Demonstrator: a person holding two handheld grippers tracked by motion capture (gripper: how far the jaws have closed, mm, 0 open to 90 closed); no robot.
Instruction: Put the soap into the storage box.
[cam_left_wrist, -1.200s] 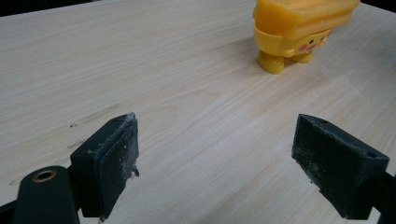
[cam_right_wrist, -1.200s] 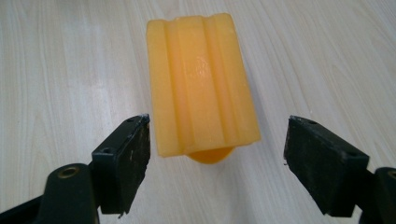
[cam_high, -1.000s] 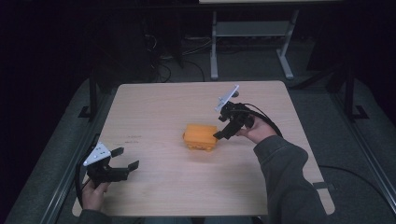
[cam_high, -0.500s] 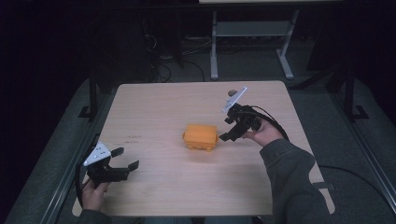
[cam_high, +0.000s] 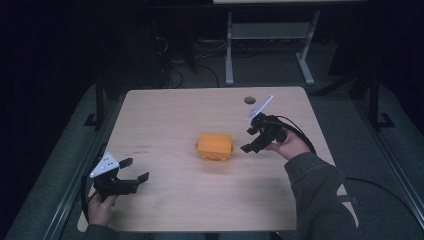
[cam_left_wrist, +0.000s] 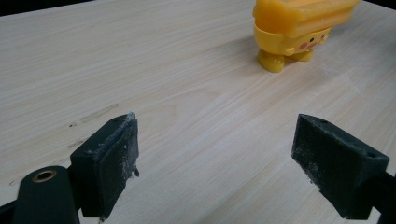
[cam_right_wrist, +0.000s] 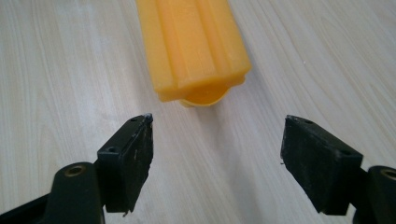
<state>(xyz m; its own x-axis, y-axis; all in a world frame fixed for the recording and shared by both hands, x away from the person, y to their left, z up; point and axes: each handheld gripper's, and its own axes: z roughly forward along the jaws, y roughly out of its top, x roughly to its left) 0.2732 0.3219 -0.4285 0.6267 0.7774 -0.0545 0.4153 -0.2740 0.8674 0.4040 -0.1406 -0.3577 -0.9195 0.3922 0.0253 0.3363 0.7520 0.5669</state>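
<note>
Your left gripper view cuts the yellow toy (cam_left_wrist: 299, 32) off at the top edge. Your right gripper view crops its far end too.

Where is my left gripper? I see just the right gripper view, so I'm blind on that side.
Observer: The left gripper sits near the table's front left corner, far from the toy.
Operator: Is it open?
Observer: Yes, jaws wide apart, nothing between them.
Operator: My view shows a plain yellow block. Anything more to it?
Observer: The left gripper view shows a face with pink cheeks and small feet under the block.
</note>
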